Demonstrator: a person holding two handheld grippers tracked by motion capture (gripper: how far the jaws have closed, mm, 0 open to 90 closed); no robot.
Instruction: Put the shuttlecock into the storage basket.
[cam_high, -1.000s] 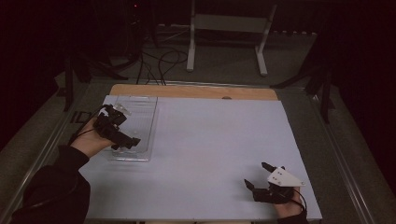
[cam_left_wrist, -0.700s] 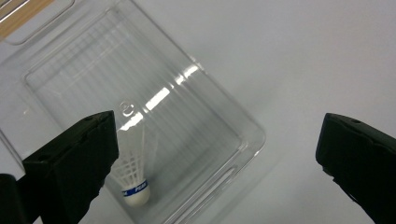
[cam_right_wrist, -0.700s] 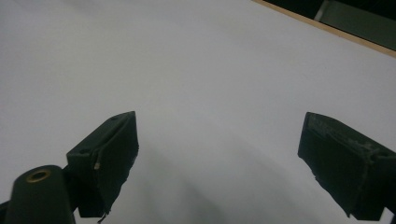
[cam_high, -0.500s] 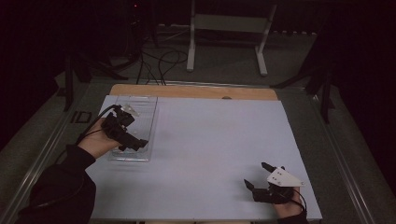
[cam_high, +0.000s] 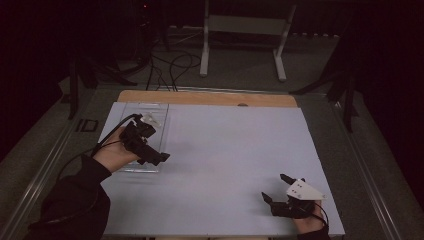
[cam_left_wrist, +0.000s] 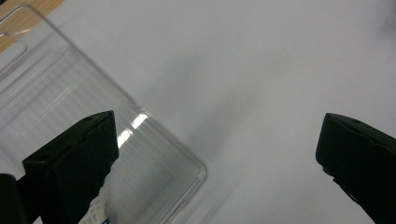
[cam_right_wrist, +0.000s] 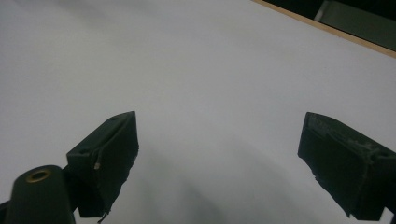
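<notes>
Clear tray (cam_high: 150, 112) under left gripper (cam_left_wrist: 215, 154) (jaws wide)

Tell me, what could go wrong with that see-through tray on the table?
1. The clear tray is hard to see on the pale table, so the left tool, open above the tray's corner, might bump it instead of gripping it.
2. The tray looks thin and smooth, so it may slide when pushed.
3. The left tool's cable trails beside the tray and could snag it.
</notes>
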